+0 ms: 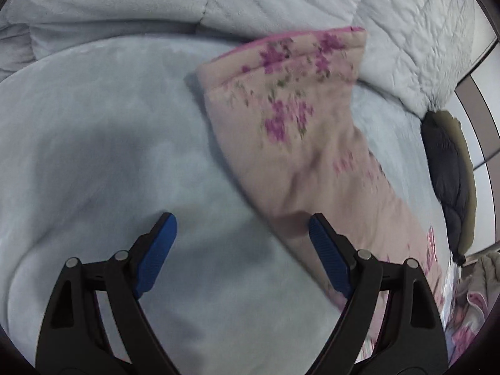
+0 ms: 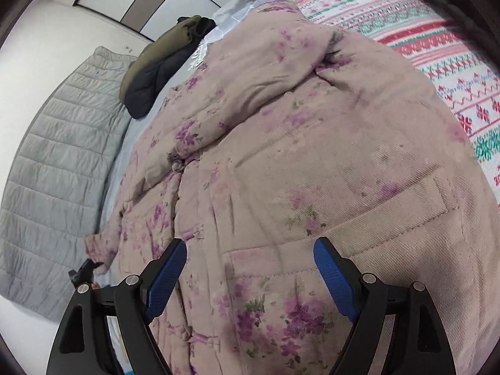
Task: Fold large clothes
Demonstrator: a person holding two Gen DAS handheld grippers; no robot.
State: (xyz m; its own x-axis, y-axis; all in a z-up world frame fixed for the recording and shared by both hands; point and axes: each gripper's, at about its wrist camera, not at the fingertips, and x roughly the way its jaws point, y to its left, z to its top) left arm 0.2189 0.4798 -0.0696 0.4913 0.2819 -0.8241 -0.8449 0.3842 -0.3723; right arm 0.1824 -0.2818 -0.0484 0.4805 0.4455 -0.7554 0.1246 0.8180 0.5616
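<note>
We hold our left gripper (image 1: 243, 223) and right gripper (image 2: 250, 248) released and empty over the pink floral padded jacket (image 2: 281, 143) spread on the pale blue blanket (image 1: 103, 131) of the bed

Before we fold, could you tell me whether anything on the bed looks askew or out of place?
Nothing looks damaged or spilled. The floral jacket lies rumpled, one sleeve stretched sideways over the blue blanket. A dark jacket sits bunched at the bed's edge.
</note>
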